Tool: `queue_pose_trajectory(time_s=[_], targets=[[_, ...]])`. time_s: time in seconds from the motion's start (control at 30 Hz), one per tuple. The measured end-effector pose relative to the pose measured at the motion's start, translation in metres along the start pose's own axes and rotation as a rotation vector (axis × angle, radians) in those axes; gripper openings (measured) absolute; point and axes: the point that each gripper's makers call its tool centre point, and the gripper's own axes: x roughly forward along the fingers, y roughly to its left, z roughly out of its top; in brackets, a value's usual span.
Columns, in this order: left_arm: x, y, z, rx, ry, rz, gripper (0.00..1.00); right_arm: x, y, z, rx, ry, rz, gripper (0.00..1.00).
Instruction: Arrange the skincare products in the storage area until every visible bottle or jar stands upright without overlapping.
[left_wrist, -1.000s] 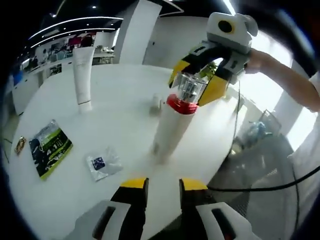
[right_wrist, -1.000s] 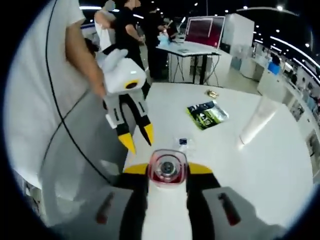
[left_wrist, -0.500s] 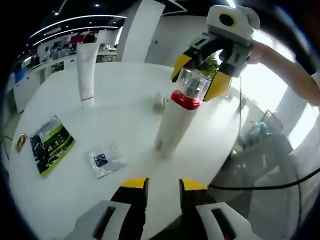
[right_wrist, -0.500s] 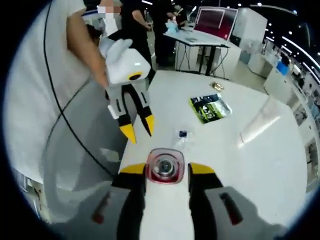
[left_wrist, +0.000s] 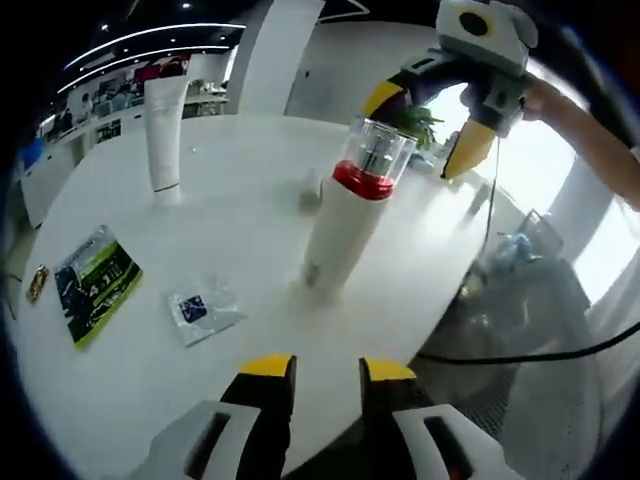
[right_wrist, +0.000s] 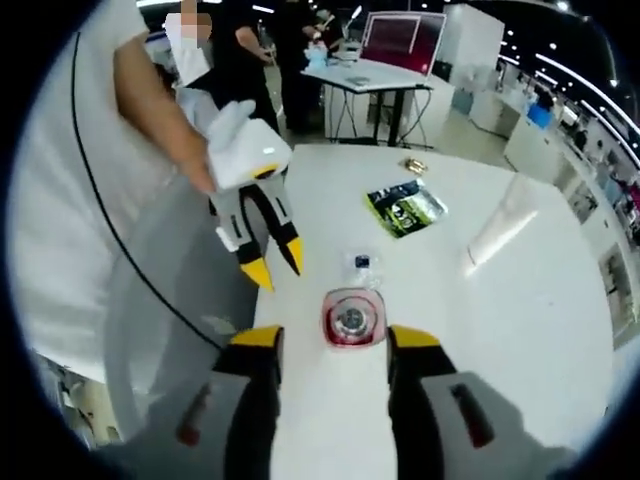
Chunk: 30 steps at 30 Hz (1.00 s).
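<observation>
White bottle (left_wrist: 345, 225), red collar, clear cap, upright on white table (left_wrist: 230, 215) near edge; label unreadable. Right gripper (left_wrist: 428, 125) jaws spread wide, clear of cap, empty. Left gripper (left_wrist: 326, 370) jaws nearly closed, empty. White tube (left_wrist: 163, 135) upright far back. Green sachet (left_wrist: 95, 285), small packet (left_wrist: 200, 310): print illegible.

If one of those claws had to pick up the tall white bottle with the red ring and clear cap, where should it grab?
Probably the white body of the bottle, just below the red ring, coming in level from the side. It stands upright on the white table, and the long straight body gives both jaws flat contact. The clear cap is shorter and might pull off. The right claw is open beside it.
</observation>
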Motion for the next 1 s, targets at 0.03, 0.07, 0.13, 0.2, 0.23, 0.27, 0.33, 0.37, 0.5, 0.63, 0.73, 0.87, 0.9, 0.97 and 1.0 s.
queue_pose_trajectory(time_s=[0.03, 0.07, 0.13, 0.2, 0.23, 0.27, 0.33, 0.37, 0.5, 0.63, 0.73, 0.87, 0.9, 0.97, 1.0], targets=[[0.001, -0.001, 0.0, -0.002, 0.0, -0.005, 0.26, -0.001, -0.001, -0.001, 0.007, 0.009, -0.011, 0.43], [0.001, -0.001, 0.0, -0.003, 0.001, -0.009, 0.26, -0.002, -0.002, -0.002, 0.015, 0.017, -0.022, 0.43], [0.002, -0.003, -0.001, -0.007, 0.0, -0.021, 0.26, -0.005, -0.003, 0.001, 0.022, 0.022, -0.036, 0.44], [0.002, -0.004, 0.001, -0.01, -0.007, -0.036, 0.26, -0.007, -0.005, 0.002, 0.036, 0.041, -0.049, 0.44], [0.0, -0.005, 0.002, -0.016, -0.015, -0.041, 0.26, -0.008, -0.006, 0.001, 0.045, 0.052, -0.053, 0.44], [-0.001, -0.005, 0.002, -0.028, -0.018, -0.047, 0.26, -0.009, -0.006, 0.001, 0.049, 0.058, -0.054, 0.44], [-0.002, -0.005, 0.003, -0.05, -0.023, -0.059, 0.26, -0.012, -0.003, 0.007, 0.044, 0.084, -0.046, 0.44], [-0.001, -0.005, 0.004, -0.066, -0.031, -0.064, 0.26, -0.014, -0.002, 0.008, 0.035, 0.1, -0.035, 0.44], [-0.002, -0.008, 0.009, -0.093, -0.059, -0.088, 0.27, -0.014, -0.009, 0.012, 0.045, 0.135, -0.042, 0.44], [-0.002, -0.008, 0.013, -0.112, -0.087, -0.105, 0.29, -0.004, -0.008, 0.011, 0.032, 0.2, -0.023, 0.44], [-0.002, -0.007, 0.015, -0.126, -0.1, -0.106, 0.32, 0.003, -0.007, 0.013, 0.03, 0.225, -0.012, 0.44], [-0.003, -0.008, 0.019, -0.124, -0.125, -0.115, 0.36, 0.009, -0.008, 0.008, 0.051, 0.281, -0.007, 0.43], [-0.003, -0.009, 0.02, -0.126, -0.129, -0.12, 0.37, 0.009, -0.008, 0.007, 0.055, 0.285, -0.008, 0.43], [-0.003, -0.011, 0.022, -0.142, -0.14, -0.13, 0.37, 0.009, -0.009, 0.006, 0.06, 0.296, -0.009, 0.43], [-0.002, -0.012, 0.021, -0.147, -0.137, -0.134, 0.38, 0.009, -0.009, 0.005, 0.065, 0.302, -0.012, 0.43]])
